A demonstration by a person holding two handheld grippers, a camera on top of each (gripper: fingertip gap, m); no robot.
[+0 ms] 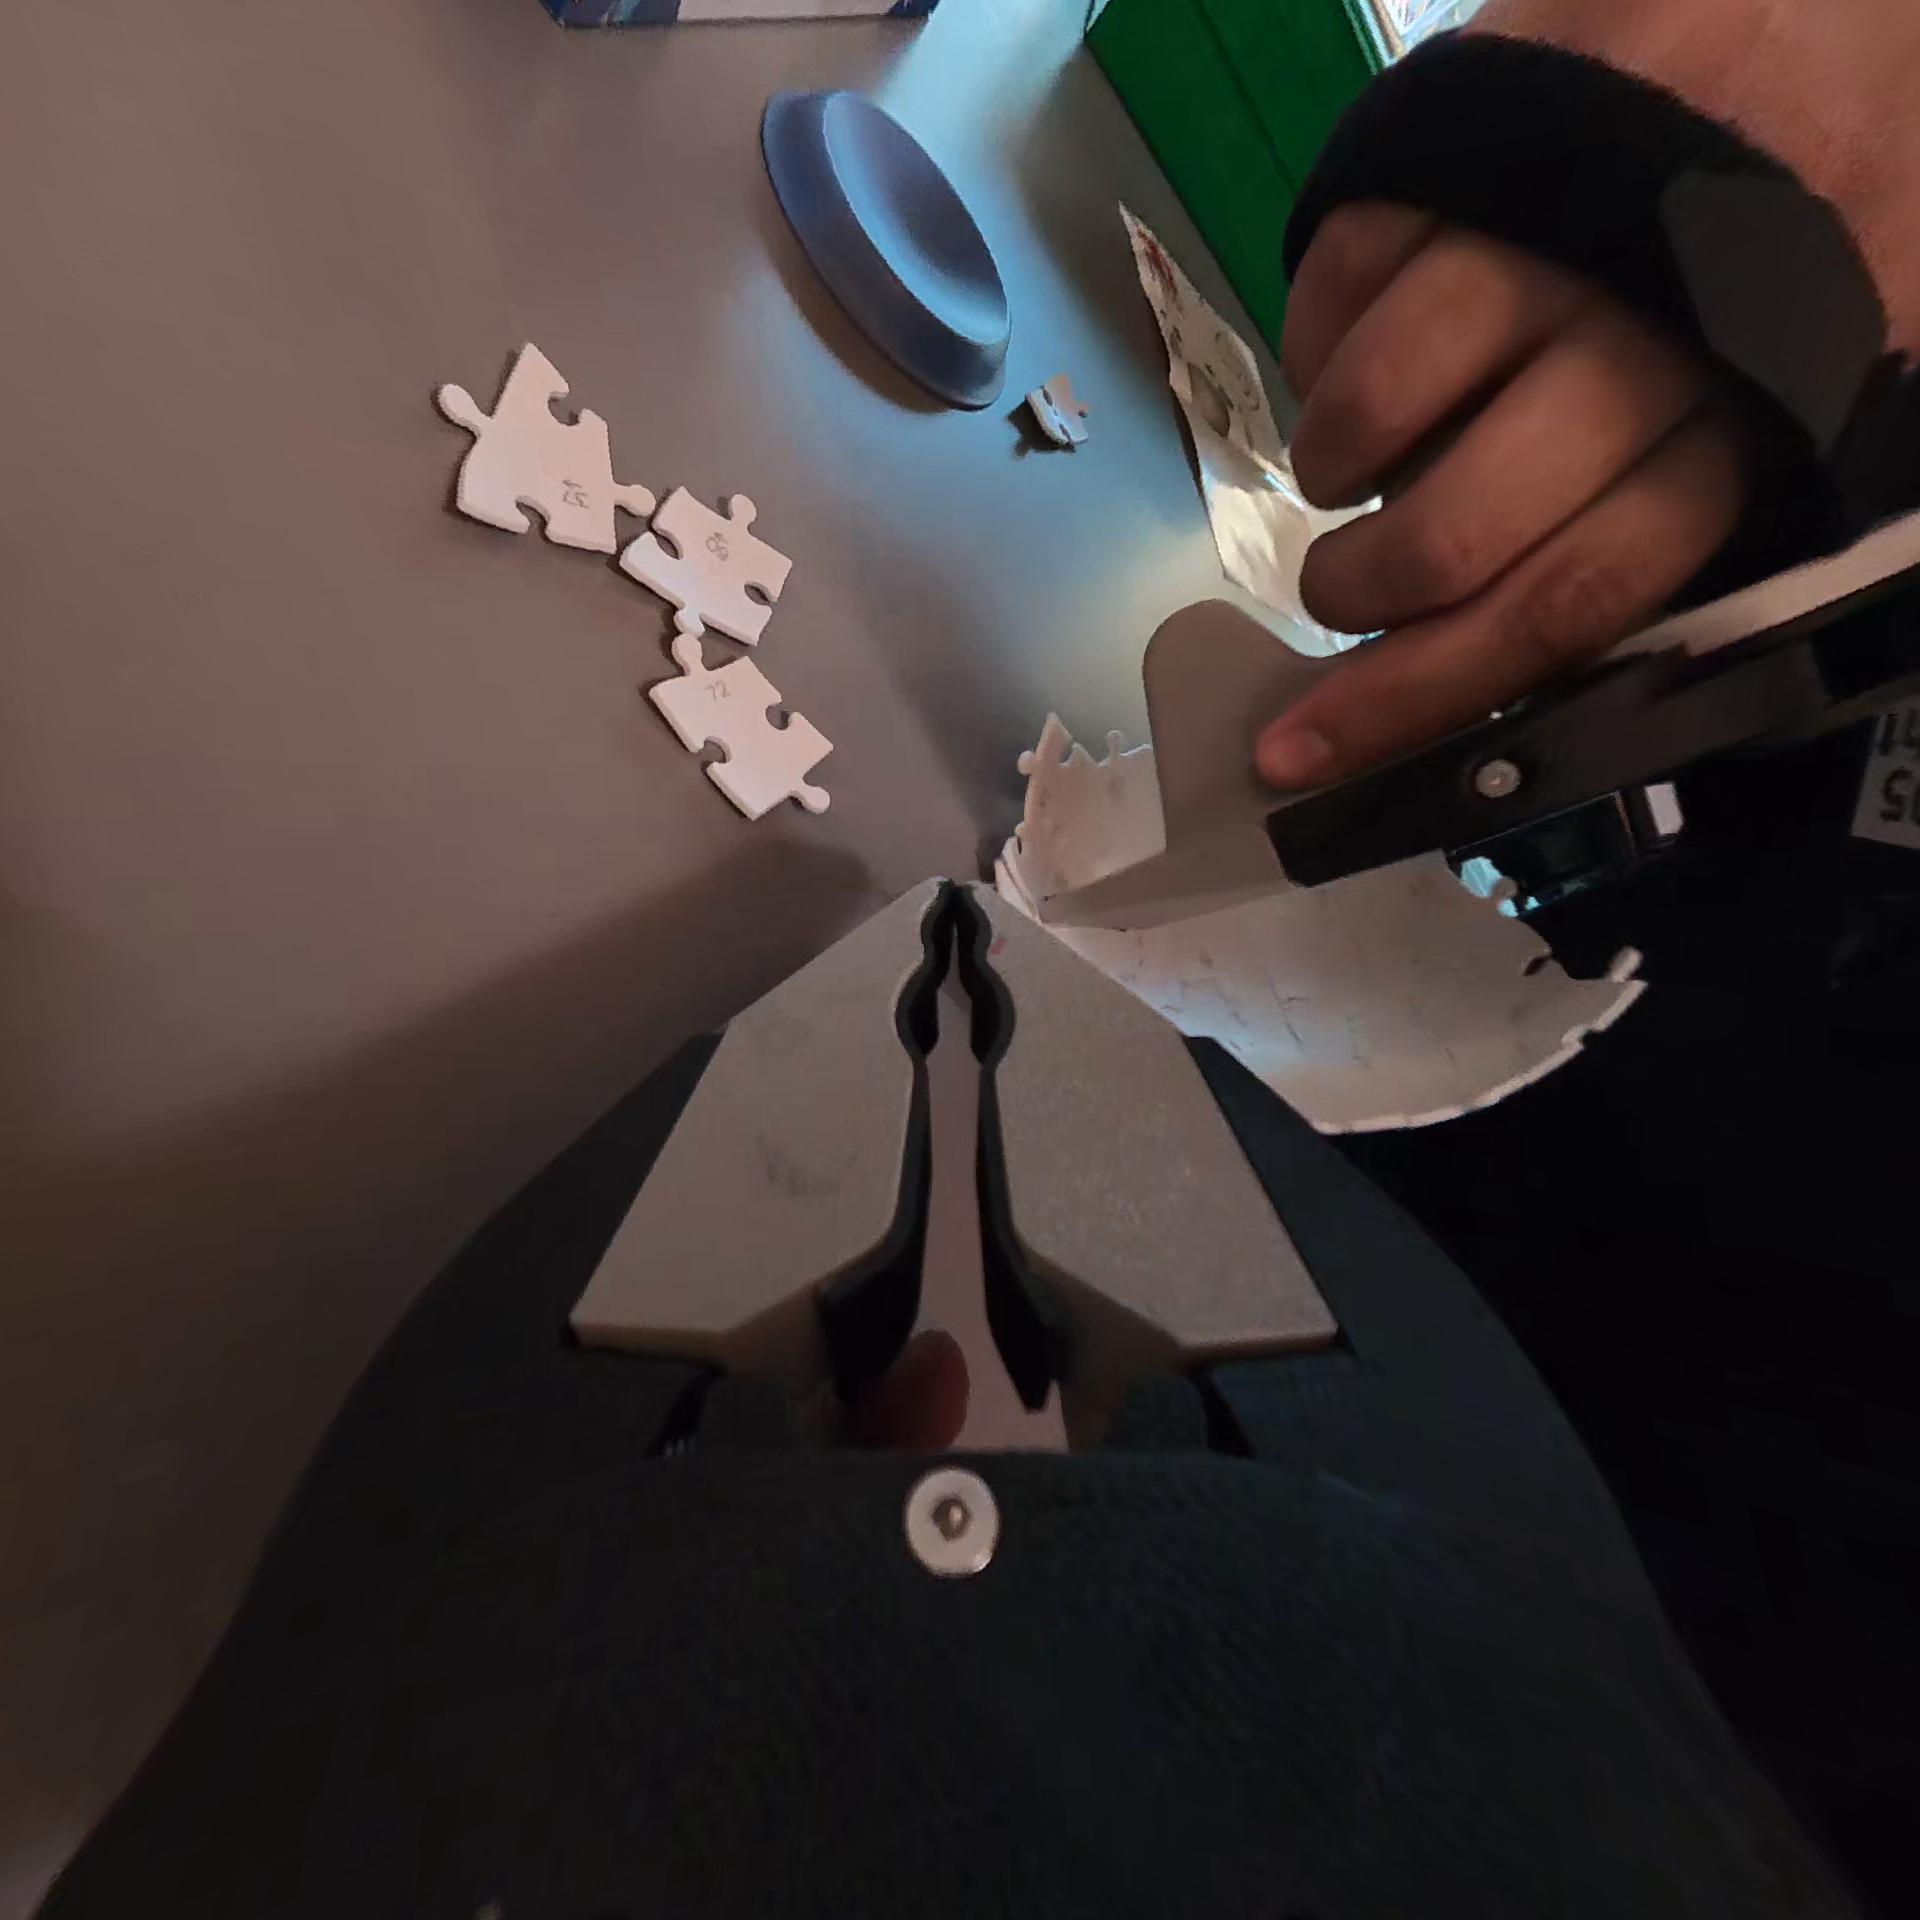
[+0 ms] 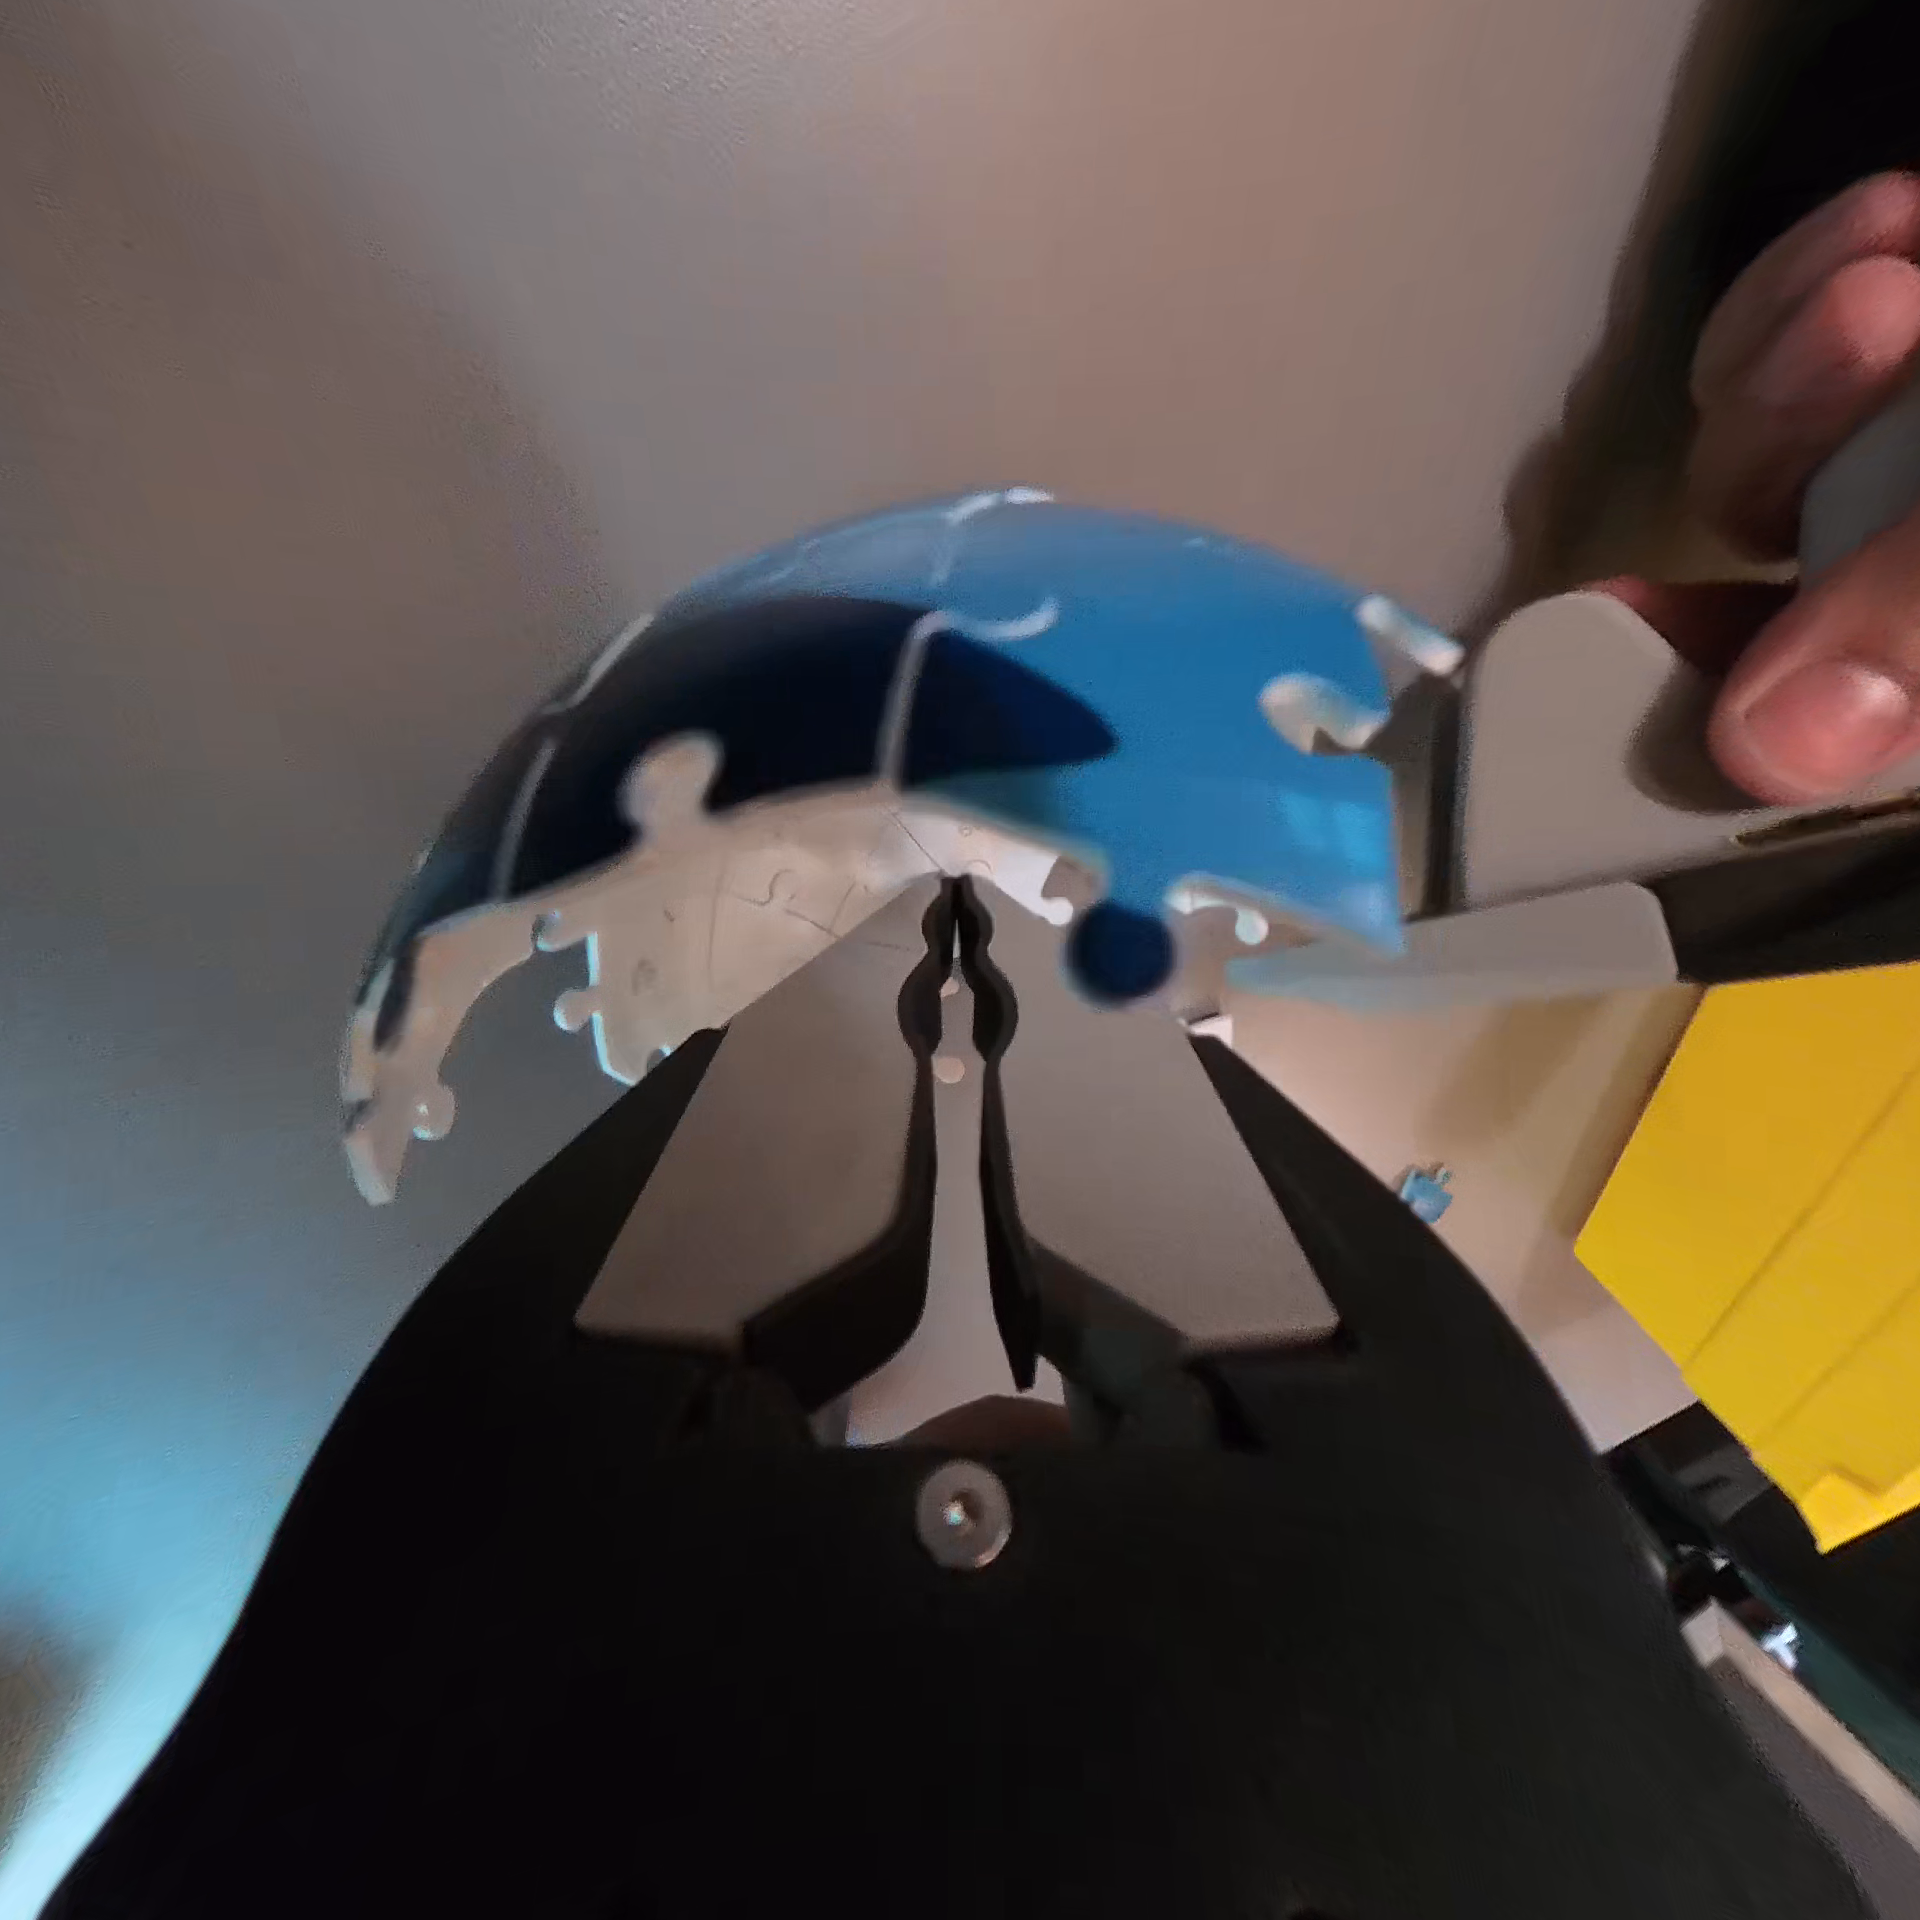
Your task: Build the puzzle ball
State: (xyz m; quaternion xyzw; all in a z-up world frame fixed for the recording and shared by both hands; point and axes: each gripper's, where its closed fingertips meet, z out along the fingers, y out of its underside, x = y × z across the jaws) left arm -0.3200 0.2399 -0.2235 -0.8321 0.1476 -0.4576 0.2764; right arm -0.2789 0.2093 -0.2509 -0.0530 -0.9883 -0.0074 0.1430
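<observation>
The part-built puzzle ball (image 2: pixel 1195 707) is a curved shell, blue outside and white inside, held above the grey table (image 1: pixel 260 727). In the left wrist view I see its white inside (image 1: pixel 1299 1008). My right gripper (image 2: pixel 954 891) is shut on the shell's rim. My left gripper (image 1: pixel 954 902) is shut at the rim close beside it. Each gripper also shows in the other's view, coming in from the right in a hand: the right gripper (image 1: pixel 1049 914) and the left gripper (image 2: pixel 1242 977). Three loose pieces (image 1: pixel 712 561) lie white side up on the table.
A dark round stand (image 1: pixel 894 249) sits at the back, with one small piece (image 1: pixel 1058 407) beside it. A printed sheet (image 1: pixel 1216 384) leans on a green box (image 1: pixel 1236 114). A yellow box (image 2: pixel 1787 1247) and a small blue piece (image 2: pixel 1425 1190) are at the right. My right fingertips sit around 6 cm from my left ones.
</observation>
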